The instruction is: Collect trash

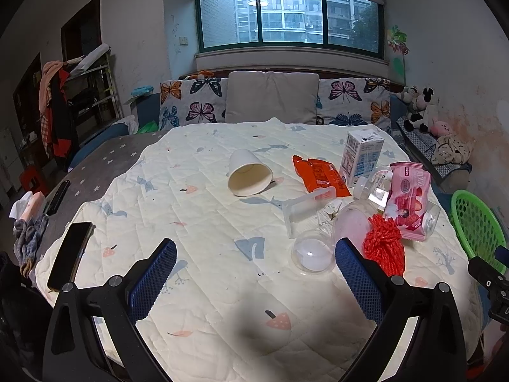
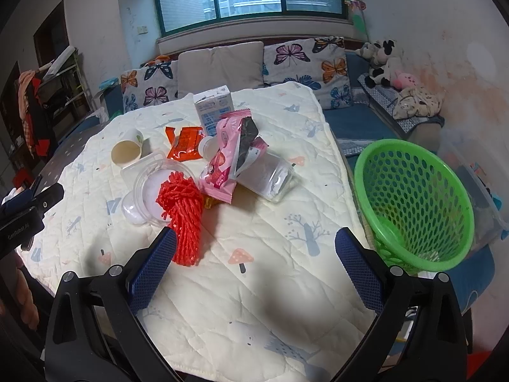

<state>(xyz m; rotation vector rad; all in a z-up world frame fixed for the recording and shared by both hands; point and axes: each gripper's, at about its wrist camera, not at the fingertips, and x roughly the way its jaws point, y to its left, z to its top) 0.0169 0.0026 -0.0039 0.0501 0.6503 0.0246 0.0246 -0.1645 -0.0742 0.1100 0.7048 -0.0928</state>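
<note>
Trash lies on a quilted table cover [image 1: 206, 222]: a tipped paper cup [image 1: 249, 173], an orange wrapper [image 1: 321, 175], a milk carton [image 1: 361, 156], a pink wet-wipe pack [image 1: 407, 200], clear plastic jars [image 1: 350, 222], a round clear lid [image 1: 313, 254] and a red mesh net [image 1: 383, 245]. The same pile shows in the right wrist view, with the red net [image 2: 183, 213] nearest. A green plastic basket [image 2: 413, 203] stands at the table's right edge. My left gripper [image 1: 256, 254] is open and empty above the cover. My right gripper [image 2: 256, 245] is open and empty, right of the net.
A black phone [image 1: 70, 254] lies at the table's left edge, with a remote [image 1: 57, 197] and cloth further left. A sofa with butterfly pillows [image 1: 273, 102] stands behind the table. Plush toys [image 1: 423, 114] sit at the right wall.
</note>
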